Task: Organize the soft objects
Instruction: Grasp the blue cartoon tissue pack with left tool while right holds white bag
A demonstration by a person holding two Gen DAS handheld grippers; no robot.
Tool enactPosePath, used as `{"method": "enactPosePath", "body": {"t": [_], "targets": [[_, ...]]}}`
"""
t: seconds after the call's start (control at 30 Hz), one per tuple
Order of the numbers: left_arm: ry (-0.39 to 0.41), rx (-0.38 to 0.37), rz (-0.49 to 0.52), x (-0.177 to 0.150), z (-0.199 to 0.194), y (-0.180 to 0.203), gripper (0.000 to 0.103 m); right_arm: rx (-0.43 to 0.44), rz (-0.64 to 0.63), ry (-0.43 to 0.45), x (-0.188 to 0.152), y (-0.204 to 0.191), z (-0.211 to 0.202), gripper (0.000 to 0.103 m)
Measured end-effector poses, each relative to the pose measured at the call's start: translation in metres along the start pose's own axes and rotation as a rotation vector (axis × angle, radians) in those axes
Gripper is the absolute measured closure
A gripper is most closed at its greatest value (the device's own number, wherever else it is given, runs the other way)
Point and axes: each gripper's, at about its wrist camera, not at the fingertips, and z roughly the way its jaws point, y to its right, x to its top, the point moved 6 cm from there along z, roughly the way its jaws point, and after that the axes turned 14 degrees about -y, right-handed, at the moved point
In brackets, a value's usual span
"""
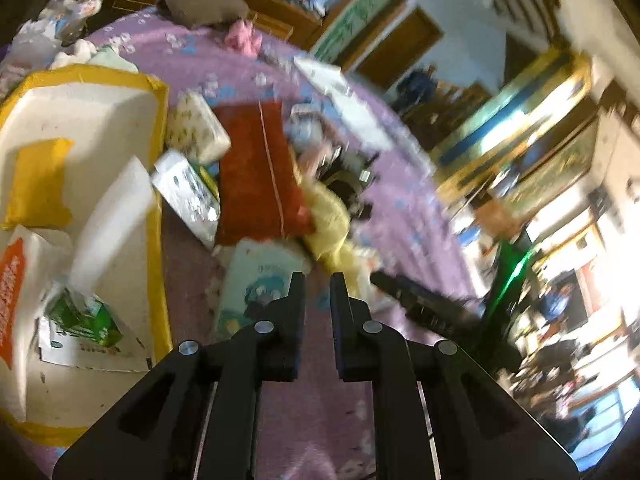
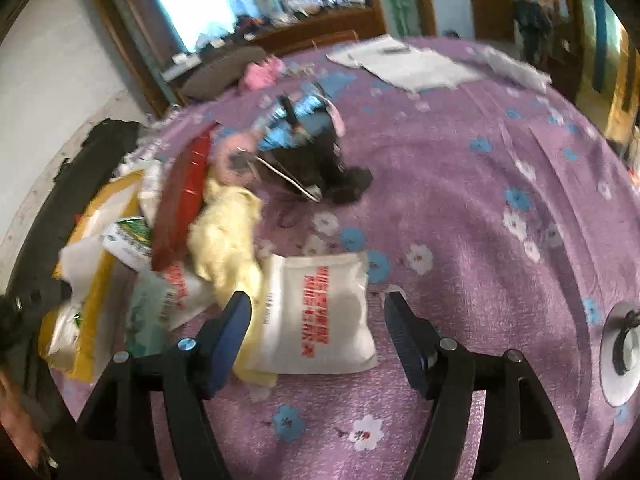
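tissue pack (image 2: 316, 316) on bedspread (image 2: 480, 220), cloth (image 2: 228, 236) left, box (image 1: 80, 120) farther left

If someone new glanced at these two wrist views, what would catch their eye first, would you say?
Probably the purple flowered bedspread that fills both views, with a jumble of soft things heaped on it: a red cushion beside a pale yellow cloth. Next, the white packet with red print, lying flat between the open fingers of the right gripper. On the left sits a yellow-rimmed box holding more packets.

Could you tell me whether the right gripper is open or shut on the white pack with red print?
Open: the right gripper's fingers stand wide apart, the white pack lying between them on the purple sheet, untouched.
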Motion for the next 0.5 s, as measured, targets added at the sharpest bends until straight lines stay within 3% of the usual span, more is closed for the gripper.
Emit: {"method": "enactPosePath", "body": {"t": [0.1,0.17,0.23,0.33,0.4,0.5], "targets": [[-0.064,0.131,0.039,-0.008,0.025,0.004,0.080,-0.103,-0.031,0.007,-0.001,-0.006,0.007,0.034],[-0.085,0.256,0.101,-0.011,0.039,0.010,0.079,-0.152,-0.045,0.022,-0.003,-0.009,0.008,0.034],[-0.103,0.325,0.153,-0.014,0.049,0.013,0.079,-0.193,-0.072,0.020,-0.004,-0.012,0.010,0.035],[-0.154,0.341,0.158,-0.017,0.064,0.010,0.079,-0.217,-0.099,0.017,-0.004,-0.015,0.012,0.042],[-0.147,0.326,0.157,-0.015,0.067,0.007,0.079,-0.237,-0.094,0.026,-0.004,-0.011,0.010,0.056],[-0.157,0.313,0.151,-0.015,0.066,0.003,0.079,-0.218,-0.095,0.032,-0.004,-0.008,0.008,0.060]]}}
